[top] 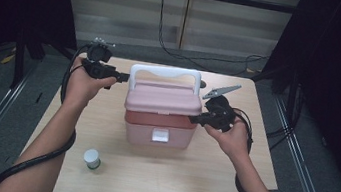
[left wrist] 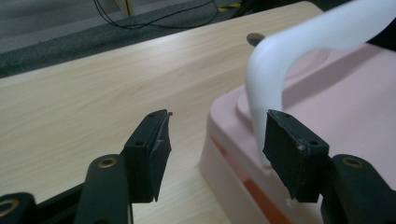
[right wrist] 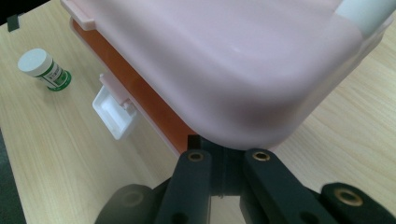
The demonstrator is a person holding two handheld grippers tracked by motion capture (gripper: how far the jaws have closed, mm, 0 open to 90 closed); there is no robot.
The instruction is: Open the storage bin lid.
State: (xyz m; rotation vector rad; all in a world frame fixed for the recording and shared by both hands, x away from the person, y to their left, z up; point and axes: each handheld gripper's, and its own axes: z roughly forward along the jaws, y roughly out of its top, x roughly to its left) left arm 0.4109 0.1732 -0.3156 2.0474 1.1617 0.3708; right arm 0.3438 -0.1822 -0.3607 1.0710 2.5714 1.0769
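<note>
Box: the pink storage box (top: 158, 117) stands near the middle of the counter (top: 110, 183), its latch side facing the person so both hands can come at it from either end.
Lid: the pink lid (top: 163, 99) sits slightly raised at the front, with a strip of the red-orange interior (right wrist: 140, 95) showing under its edge; I judge it is being lifted or lowered, not resting shut.
Handle: the white handle (top: 165, 72) stands upright over the lid; in the left gripper view its near leg (left wrist: 266, 88) rises just beyond the right-hand finger.
Latch: the white latch (right wrist: 113, 113) hangs loose at the front, clear of the lid, which is why the lid is free to move.
Left gripper: the left gripper (top: 123, 77) hovers at the box's left end beside the handle; its fingers (left wrist: 149, 149) stand apart with nothing between them, pressing on nothing. Placed there, it looks ready to take the handle or steady the lid.
Right gripper: the right gripper (top: 195, 119) sits at the lid's right corner; its 2 fingers (right wrist: 196, 168) are closed together on the lid's rim from below, seemingly pinching the edge, which would explain the raised lid.
Bottle: 1 small white-capped bottle (top: 92, 158) with a green label stands near the counter's front edge, well apart from the box, probably waiting to go inside.
</note>
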